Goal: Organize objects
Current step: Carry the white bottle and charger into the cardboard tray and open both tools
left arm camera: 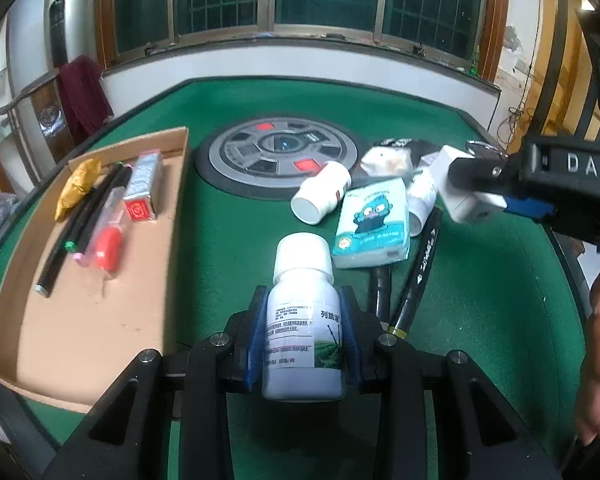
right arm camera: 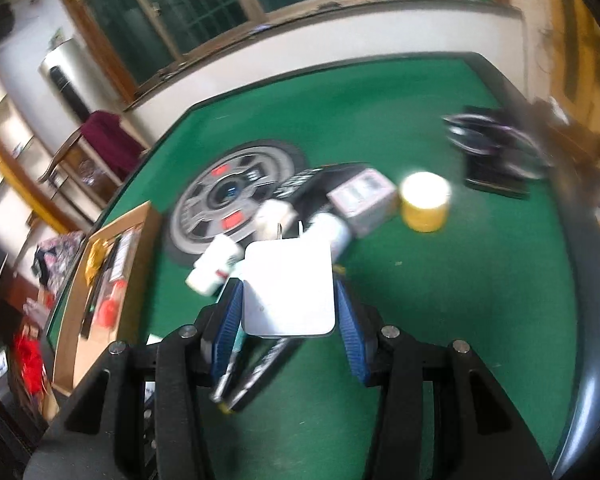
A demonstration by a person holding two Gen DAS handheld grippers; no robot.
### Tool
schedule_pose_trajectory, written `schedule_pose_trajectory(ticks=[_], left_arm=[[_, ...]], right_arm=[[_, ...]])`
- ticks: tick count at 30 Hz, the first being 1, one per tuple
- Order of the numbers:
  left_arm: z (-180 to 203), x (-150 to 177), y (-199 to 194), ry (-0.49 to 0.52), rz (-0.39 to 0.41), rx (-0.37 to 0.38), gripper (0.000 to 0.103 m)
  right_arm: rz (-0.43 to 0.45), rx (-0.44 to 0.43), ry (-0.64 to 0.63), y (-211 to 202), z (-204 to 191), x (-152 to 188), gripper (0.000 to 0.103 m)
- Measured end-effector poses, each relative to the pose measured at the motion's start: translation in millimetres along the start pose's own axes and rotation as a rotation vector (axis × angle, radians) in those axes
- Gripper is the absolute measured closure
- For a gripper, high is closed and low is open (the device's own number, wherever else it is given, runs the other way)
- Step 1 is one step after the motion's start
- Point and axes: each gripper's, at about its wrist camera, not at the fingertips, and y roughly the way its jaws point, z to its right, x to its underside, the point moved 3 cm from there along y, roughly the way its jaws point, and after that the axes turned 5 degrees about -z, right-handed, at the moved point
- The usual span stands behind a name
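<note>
Black hinged linkages with silver pivot bolts fill the foreground of the left wrist view, where the left gripper (left arm camera: pixel 304 340) has its jaws pinched on a white plastic bottle (left arm camera: pixel 303 320): a cylinder with a smooth screw cap and a printed paper label bearing a green picture, gripped at mid-body between ribbed blue pads (left arm camera: pixel 256 344) and raised above the worktop (left arm camera: pixel 236 240), which is covered in green felt with a dark rounded rim. Left of the bottle lies a shallow cardboard tray (left arm camera: pixel 100 320) of plain brown board; it contains a yellow crumpled packet (left arm camera: pixel 76 188), two black pens (left arm camera: pixel 84 224), a red-handled tool (left arm camera: pixel 108 248) in clear wrap and a small red-and-silver box (left arm camera: pixel 142 184). A round grey panel (left arm camera: pixel 276 156) with red inserts is set into the felt. Beyond the bottle lie a second white bottle (left arm camera: pixel 322 196) on its side, a teal tissue pack (left arm camera: pixel 372 224) with a cartoon figure, and a black marker (left arm camera: pixel 416 276). The right gripper (right arm camera: pixel 290 304), somewhat blurred in its own view, has its jaws pinched on a white adapter (right arm camera: pixel 290 288), a smooth rounded-corner block with metal prongs, held clear of the felt. A yellow jar (right arm camera: pixel 426 204) with a pale lid stands upright on the felt further back.
</note>
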Motion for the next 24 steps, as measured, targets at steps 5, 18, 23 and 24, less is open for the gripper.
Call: schedule_pose_trajectory(ticks=[5,18,23,24], left_arm=[[-3.4,-2.4,-7.8,0.000,0.029,-0.017,0.074],[-15.3,-3.7,-32.6,-0.006,0.097,-0.045,0.073],[-28.7,-5.0,-39.2,-0.029,0.116,-0.045,0.073],[-32.3,-5.6,-40.4,-0.039,0.119,-0.044,0.073]], right_arm=[[0.022,-0.014,-0.062,-4.6,-19.0,8.2,0.059],[0.048,-0.010,-0.111,-9.4,-37.0,18.6,0.059],[0.053,-0.014,-0.126,-9.9,-46.9,24.5,0.059],[0.052,-0.015,-0.129,-9.5,-48.9,25.6,0.059]])
